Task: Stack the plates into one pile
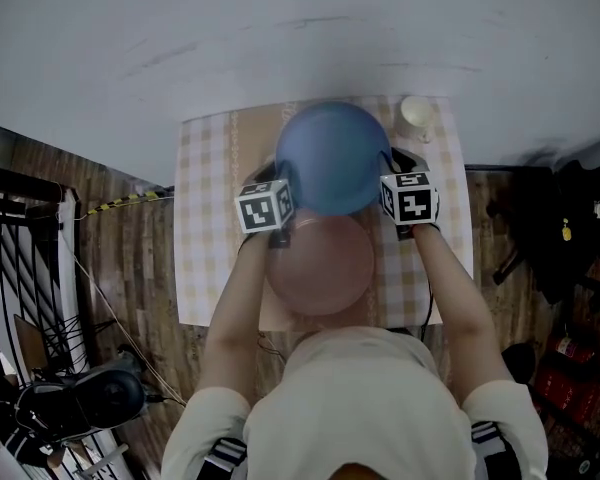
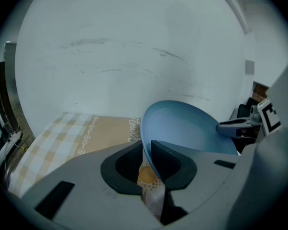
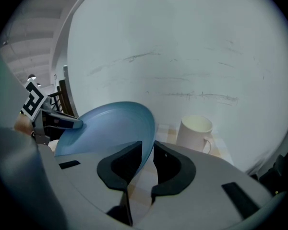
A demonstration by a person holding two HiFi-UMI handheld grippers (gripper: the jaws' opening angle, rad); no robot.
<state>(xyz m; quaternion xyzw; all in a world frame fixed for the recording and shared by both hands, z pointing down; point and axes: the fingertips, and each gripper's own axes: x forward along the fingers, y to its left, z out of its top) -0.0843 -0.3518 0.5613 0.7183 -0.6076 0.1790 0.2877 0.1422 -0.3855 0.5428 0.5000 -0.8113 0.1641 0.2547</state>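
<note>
Left hand-held gripper [image 1: 284, 190] [image 2: 146, 159] is clenched on the left rim of the blue plate [image 1: 332, 158] [image 2: 187, 128] [image 3: 110, 126], and the right hand-held gripper [image 1: 388, 171] [image 3: 148, 159] is closed on the opposite rim. The plate is carried clear of the table [image 1: 205, 218], toward its far side. The pink plate [image 1: 325, 273] lies flat on the cloth, nearer the person and partly under the near edge of the blue one.

The step in hand is judged to be bringing the blue plate over the pink plate and setting it down. For this to be done well, both grips should be held firm and level so that the plate is not tipped to either side. The blue plate should be centred over the pink one before it is lowered, and the jaws should be released only once its weight is taken from below. The mug [image 1: 416, 116] [image 3: 194, 131] at the far right corner should be given room.

Cursive lettering [image 2: 133, 130] is printed on the beige strip of the cloth, but it cannot be read. Only black-and-white square markers are borne by the cubes; no brand is seen.
</note>
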